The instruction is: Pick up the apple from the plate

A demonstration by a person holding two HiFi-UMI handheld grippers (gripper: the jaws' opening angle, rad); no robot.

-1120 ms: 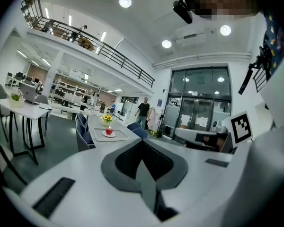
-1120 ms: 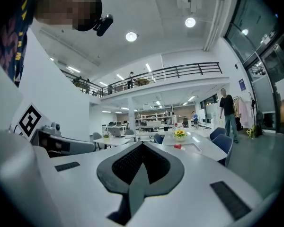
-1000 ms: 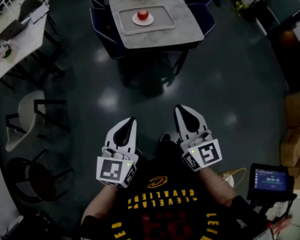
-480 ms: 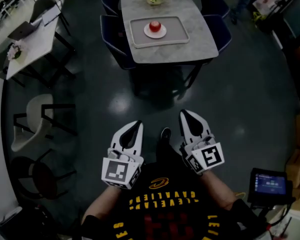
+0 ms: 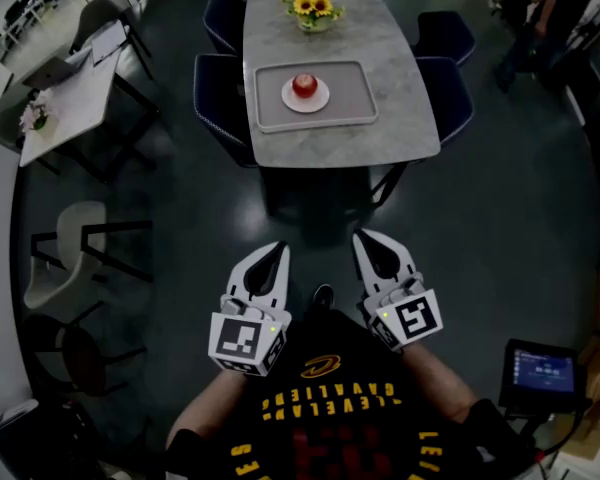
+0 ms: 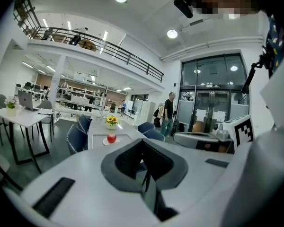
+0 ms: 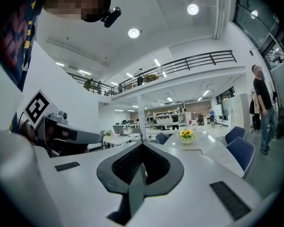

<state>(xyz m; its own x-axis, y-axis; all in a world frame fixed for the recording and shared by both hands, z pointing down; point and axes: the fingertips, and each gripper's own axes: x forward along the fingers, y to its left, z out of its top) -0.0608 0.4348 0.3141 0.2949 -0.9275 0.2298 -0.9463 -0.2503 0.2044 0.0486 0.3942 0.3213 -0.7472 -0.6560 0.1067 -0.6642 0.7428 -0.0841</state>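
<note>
A red apple [image 5: 304, 85] rests on a small white plate [image 5: 320, 100], which lies on a grey tray [image 5: 360, 108] on the grey table [image 5: 400, 138]. The left gripper view shows the apple [image 6: 111, 138] small and far ahead. Both grippers are held over the dark floor, well short of the table. My left gripper [image 5: 277, 254] is shut and holds nothing, and my right gripper [image 5: 364, 240] is likewise shut and empty. In each gripper view the jaws meet at the tips, left gripper [image 6: 143, 144] and right gripper [image 7: 142, 148]. The apple is hidden in the right gripper view.
A vase of yellow flowers [image 5: 313, 6] stands at the table's far end. Dark blue chairs [image 5: 216, 93] flank the table on both sides. A white desk with a laptop [image 5: 65, 93] and other chairs [image 5: 75, 253] are at the left. A person [image 6: 169, 112] stands far off.
The table with the apple has come nearer and lower in the head view. Both grippers have advanced toward it, still shut.
</note>
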